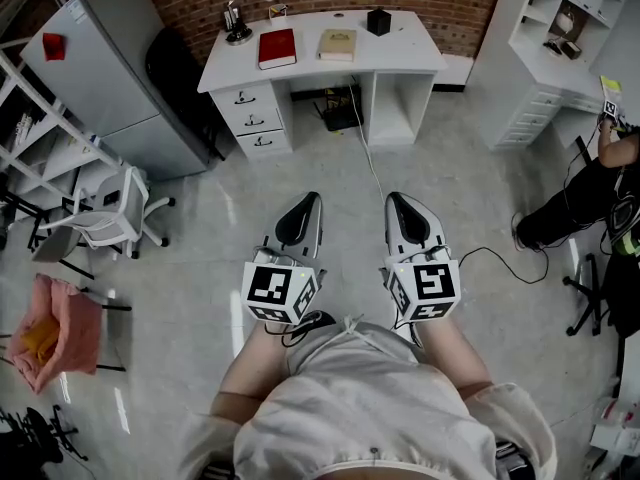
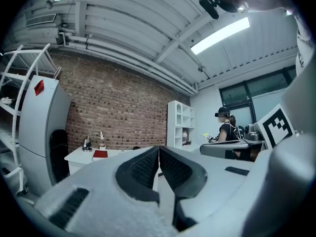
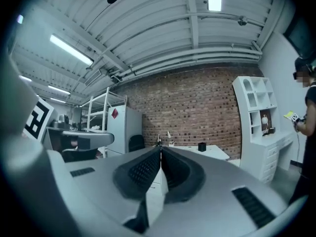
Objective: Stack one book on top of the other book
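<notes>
A red book [image 1: 277, 48] and a tan book [image 1: 337, 44] lie side by side on the white desk [image 1: 410, 56] at the far wall. Both grippers are held level in front of the person's body, well short of the desk. My left gripper [image 1: 312, 197] is shut with nothing in it, and so is my right gripper [image 1: 392, 197]. In the left gripper view the jaws [image 2: 159, 147] meet, with the red book [image 2: 100, 154] small and far off on the desk. The right gripper view shows its jaws [image 3: 161, 148] closed too, aimed at the desk [image 3: 216, 152].
A black box [image 1: 378, 21] and a small lamp [image 1: 238, 25] stand on the desk. A grey cabinet [image 1: 120, 68] is at the left, a white office chair [image 1: 110, 218] nearer. White shelves [image 1: 565, 28] and another person [image 1: 590, 193] are at the right. A cable [image 1: 372, 168] crosses the floor.
</notes>
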Available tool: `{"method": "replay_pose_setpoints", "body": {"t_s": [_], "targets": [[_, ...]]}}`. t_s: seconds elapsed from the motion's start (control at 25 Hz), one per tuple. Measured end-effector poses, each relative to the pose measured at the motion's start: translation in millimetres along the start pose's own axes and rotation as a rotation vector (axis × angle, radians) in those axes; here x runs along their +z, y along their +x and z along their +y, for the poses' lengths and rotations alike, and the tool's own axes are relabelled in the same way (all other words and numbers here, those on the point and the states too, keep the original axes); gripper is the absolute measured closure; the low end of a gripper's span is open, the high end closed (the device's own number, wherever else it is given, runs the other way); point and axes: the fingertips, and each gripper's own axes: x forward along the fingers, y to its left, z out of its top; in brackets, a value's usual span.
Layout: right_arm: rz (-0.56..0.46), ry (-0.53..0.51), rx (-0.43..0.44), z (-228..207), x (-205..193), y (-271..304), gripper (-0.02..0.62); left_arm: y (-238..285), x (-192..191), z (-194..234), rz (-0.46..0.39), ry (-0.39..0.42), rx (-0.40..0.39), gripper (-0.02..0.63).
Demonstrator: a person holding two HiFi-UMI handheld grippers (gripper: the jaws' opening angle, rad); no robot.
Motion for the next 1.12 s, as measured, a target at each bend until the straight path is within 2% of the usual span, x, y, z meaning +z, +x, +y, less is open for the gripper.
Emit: {"method": "replay_pose_setpoints", "body": {"t_s": [0.24,0.6,0.8,1.12], "targets": [[0.049,0.042,0.01,-6.9,-22.1,6.9,0.568,7.9,-18.8,-0.4,0.039,-0.022,-0.01,0.586],[0.101,0.068,0.003,-19.6,-36.2,52.4,0.568,46.6,-31.5,30.1,0.056,-0.057,-0.028,0.586],[0.124,0.063,-0.012,-19.7,-42.8,104.8,0.568,83.3,-39.9,72.8,0.061,-0.083,-0.05,0.586],[0.168,0.038,-0.041,-20.2,-35.3,228.3,0.568,167.9,-33.6,169.9,0.064,-0.126,-0.122,0.586]]}}
